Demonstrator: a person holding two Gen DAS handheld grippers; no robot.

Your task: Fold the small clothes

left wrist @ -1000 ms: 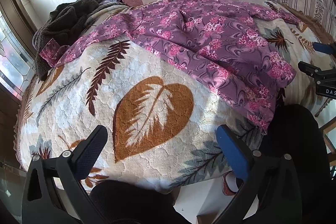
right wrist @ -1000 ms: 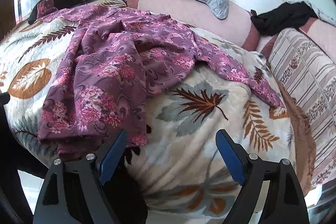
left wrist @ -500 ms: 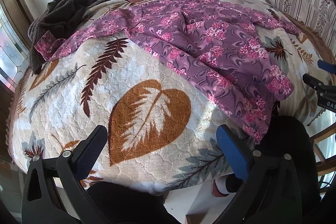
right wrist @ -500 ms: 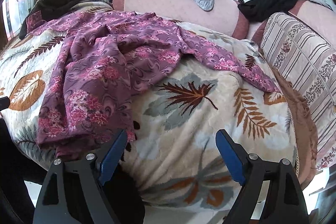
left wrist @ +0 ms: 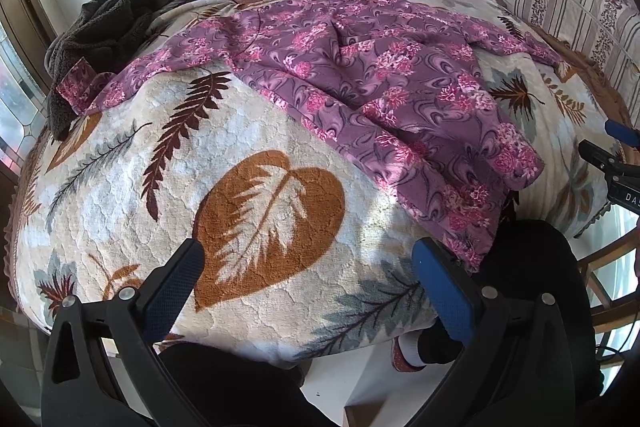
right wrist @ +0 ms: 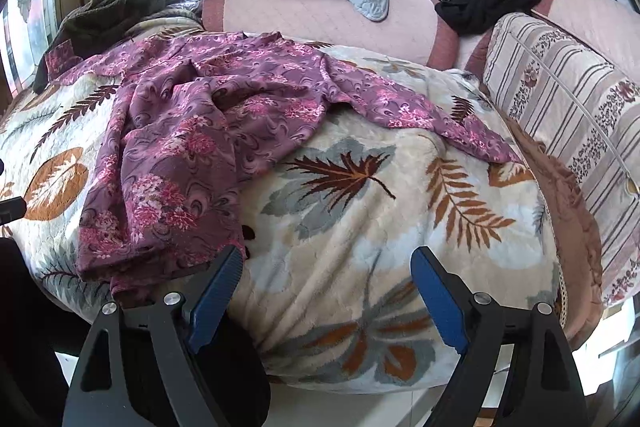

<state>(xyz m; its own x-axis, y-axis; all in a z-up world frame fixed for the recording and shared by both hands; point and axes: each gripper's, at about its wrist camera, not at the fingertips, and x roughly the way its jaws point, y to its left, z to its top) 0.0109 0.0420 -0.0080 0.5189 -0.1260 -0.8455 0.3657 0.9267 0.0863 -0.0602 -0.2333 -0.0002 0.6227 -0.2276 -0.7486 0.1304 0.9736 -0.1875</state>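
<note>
Purple floral shirt [left wrist: 380, 99] rumpled on leaf-print blanket [left wrist: 168, 155], left tool [left wrist: 308, 279] released, right tool [right wrist: 324, 287] released

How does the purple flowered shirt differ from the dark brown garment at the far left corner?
The purple shirt is thin, flower-printed and spread out with sleeves extended; the brown garment is plain, fuzzy and thick, bunched in a heap. The shirt reaches the near edge of the blanket; the brown garment stays at the far corner. Neither is folded or held.
</note>
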